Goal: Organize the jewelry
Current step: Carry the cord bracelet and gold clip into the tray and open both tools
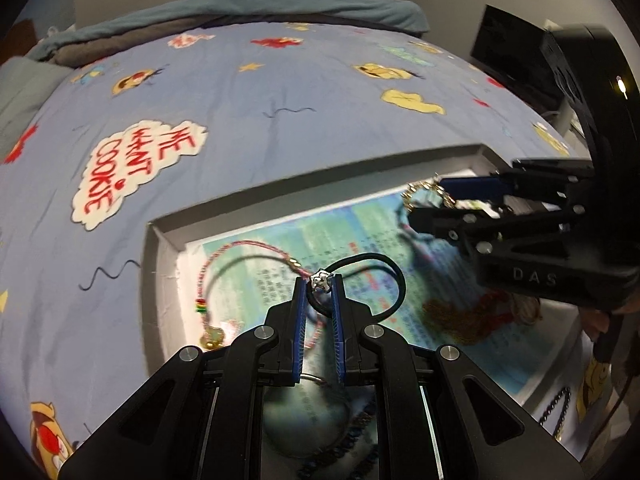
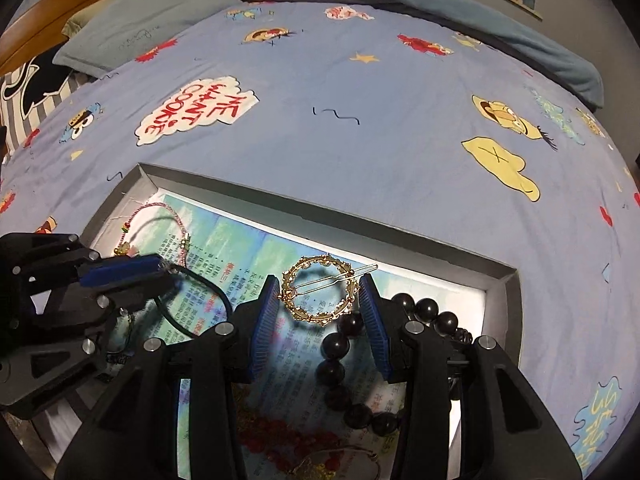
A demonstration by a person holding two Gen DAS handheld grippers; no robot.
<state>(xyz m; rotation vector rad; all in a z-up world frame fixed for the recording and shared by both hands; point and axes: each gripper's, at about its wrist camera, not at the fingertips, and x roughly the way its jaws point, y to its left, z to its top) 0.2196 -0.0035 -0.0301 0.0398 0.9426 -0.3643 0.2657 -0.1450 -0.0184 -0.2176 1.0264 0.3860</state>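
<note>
A grey shallow box (image 1: 280, 182) (image 2: 320, 216) lined with printed paper lies on the bed. My left gripper (image 1: 319, 286) is shut on a black cord hair tie (image 1: 390, 276) with a silver charm (image 1: 320, 280), held above the box. My right gripper (image 2: 319, 294) holds a gold ring-shaped hair clip (image 2: 318, 296) between its pads over the box; it shows in the left wrist view (image 1: 436, 200). The left gripper shows in the right wrist view (image 2: 160, 270). A pink beaded bracelet (image 1: 208, 280) (image 2: 160, 210) lies at the box's left. A dark bead bracelet (image 2: 344, 360) lies under the right gripper.
The bed has a blue cartoon-print sheet (image 2: 360, 140), with pillows (image 2: 132, 20) and a folded blanket (image 1: 240, 8) at its far end. Red and gold jewelry (image 2: 280, 432) lies in the box's near part. A dark chain (image 1: 556, 412) lies at the right.
</note>
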